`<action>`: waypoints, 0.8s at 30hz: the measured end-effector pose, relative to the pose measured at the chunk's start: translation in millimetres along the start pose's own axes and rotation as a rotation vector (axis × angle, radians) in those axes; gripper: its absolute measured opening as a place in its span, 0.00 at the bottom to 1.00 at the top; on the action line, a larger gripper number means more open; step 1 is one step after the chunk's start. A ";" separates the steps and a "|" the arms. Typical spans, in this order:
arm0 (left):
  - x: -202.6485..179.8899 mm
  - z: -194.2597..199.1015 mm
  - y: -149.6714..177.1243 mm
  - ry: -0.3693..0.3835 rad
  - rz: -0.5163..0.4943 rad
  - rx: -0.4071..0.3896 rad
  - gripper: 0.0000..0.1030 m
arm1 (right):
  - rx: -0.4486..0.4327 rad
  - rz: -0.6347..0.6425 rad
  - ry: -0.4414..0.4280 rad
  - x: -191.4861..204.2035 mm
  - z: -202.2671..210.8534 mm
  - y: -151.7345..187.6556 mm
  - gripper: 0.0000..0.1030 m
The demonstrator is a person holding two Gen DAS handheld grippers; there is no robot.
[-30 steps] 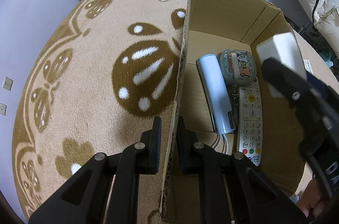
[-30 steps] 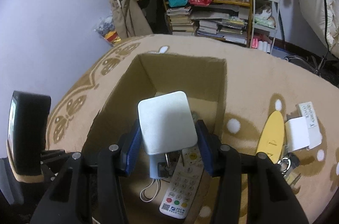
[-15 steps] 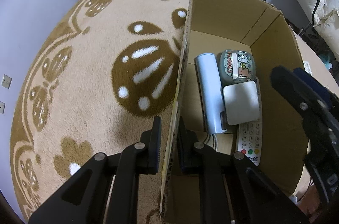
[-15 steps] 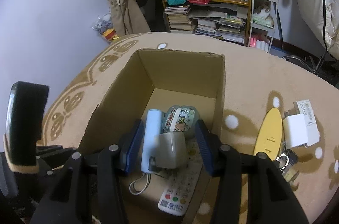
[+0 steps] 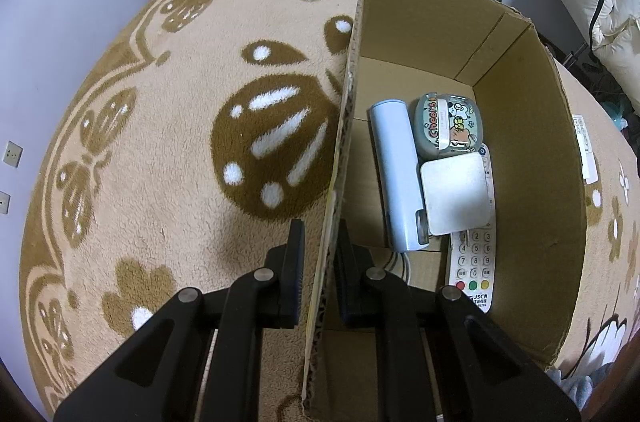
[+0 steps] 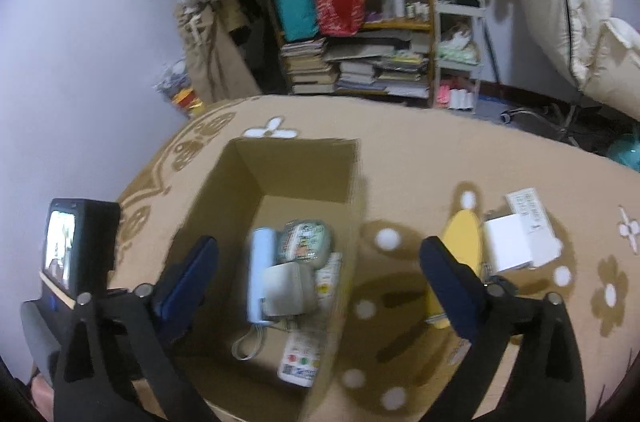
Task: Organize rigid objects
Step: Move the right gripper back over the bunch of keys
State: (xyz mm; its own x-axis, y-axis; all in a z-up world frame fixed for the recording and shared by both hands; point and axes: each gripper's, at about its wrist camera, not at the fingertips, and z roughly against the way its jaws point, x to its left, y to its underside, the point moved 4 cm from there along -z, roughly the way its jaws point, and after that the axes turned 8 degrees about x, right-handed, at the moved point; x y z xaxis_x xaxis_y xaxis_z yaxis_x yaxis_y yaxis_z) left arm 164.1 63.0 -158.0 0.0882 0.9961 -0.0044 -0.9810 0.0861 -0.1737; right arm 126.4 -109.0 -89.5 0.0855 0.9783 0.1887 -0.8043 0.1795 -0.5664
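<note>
A cardboard box (image 5: 524,158) stands open on the patterned rug. My left gripper (image 5: 320,254) is shut on the box's left wall (image 5: 340,158). Inside lie a white square block (image 5: 455,198), a pale blue cylinder (image 5: 394,178), a cartoon-printed case (image 5: 447,131) and a white remote (image 5: 472,270). My right gripper (image 6: 320,290) is open wide and empty, high above the box (image 6: 296,182). The white block (image 6: 286,288) lies on the remote below it. A yellow oblong object (image 6: 460,254) and white boxes (image 6: 516,242) lie on the rug right of the box.
Beige rug with brown flower pattern (image 5: 180,142) around the box. A cluttered bookshelf (image 6: 352,22) and a white rack (image 6: 458,62) stand at the back. Bedding (image 6: 600,22) lies to the right. The left gripper's body with screen (image 6: 68,254) shows at left.
My right gripper let go of the white block, which dropped into the box onto the remote. The gripper then opened wider and rose. The left gripper kept its hold.
</note>
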 end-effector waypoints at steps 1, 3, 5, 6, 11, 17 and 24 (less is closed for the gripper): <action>-0.1 0.1 0.0 -0.001 0.000 0.000 0.13 | 0.004 -0.006 0.011 -5.3 0.2 0.4 1.00; 0.1 0.0 0.0 0.000 0.000 0.000 0.13 | 0.010 -0.021 0.035 -18.9 -0.3 3.0 1.00; 0.0 0.1 0.1 0.000 0.000 0.000 0.13 | 0.012 -0.043 0.057 -31.7 0.3 7.3 1.00; 0.1 0.1 -0.1 0.000 0.000 0.000 0.13 | 0.004 -0.069 0.069 -40.8 1.5 10.9 1.00; -0.6 0.6 0.1 0.003 0.001 0.001 0.13 | 0.015 -0.178 0.052 -72.6 0.3 26.1 1.00; -0.3 0.7 0.0 0.005 0.004 0.001 0.13 | 0.062 -0.245 0.087 -103.1 -10.3 44.1 1.00; 0.6 1.0 0.5 0.010 0.005 0.001 0.13 | 0.089 -0.295 0.131 -125.6 -19.4 59.6 1.00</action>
State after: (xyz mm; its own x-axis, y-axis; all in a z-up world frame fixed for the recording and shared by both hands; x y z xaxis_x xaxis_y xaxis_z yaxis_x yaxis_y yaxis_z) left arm 163.5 63.7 -157.1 0.0849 0.9963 -0.0149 -0.9817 0.0811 -0.1722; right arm 79.1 -219.2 -162.5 0.3925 0.8915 0.2264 -0.7813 0.4530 -0.4294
